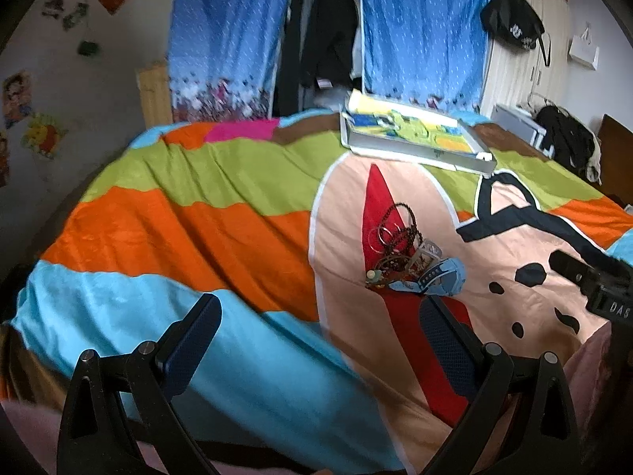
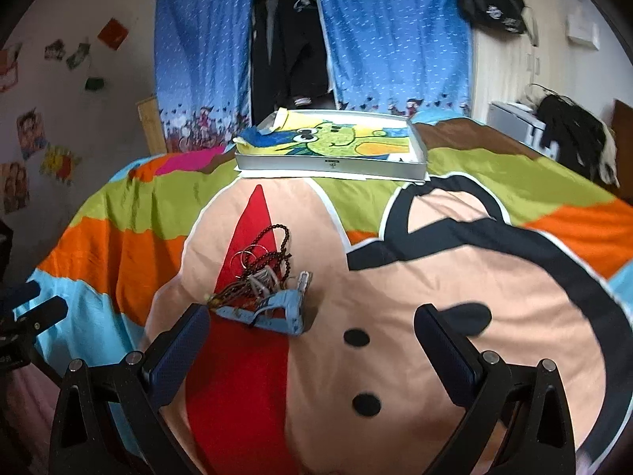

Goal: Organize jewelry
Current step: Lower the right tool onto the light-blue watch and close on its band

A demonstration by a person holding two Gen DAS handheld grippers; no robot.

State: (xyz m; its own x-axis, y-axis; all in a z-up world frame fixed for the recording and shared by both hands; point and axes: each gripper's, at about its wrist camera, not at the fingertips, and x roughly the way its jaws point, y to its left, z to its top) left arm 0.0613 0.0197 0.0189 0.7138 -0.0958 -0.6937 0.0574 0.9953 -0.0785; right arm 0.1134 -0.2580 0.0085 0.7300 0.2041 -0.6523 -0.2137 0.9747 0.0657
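"DAB" on the right gripper (image 1: 609,297).

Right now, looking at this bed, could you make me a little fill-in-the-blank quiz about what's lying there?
1. The jewelry pile lies on the ____ stripe of the bedspread.
2. The shallow box sits ____ the pile, toward the blue curtains.
3. The left gripper and right gripper are both ____.
4. The long dark loop in the pile is a string of ____.

Missing words: red; beyond; open; beads

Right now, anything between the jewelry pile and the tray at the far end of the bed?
Nothing. Between the jewelry pile and the tray there is only bare bedspread, clearest in the right wrist view. Both grippers hang open, short of the pile.
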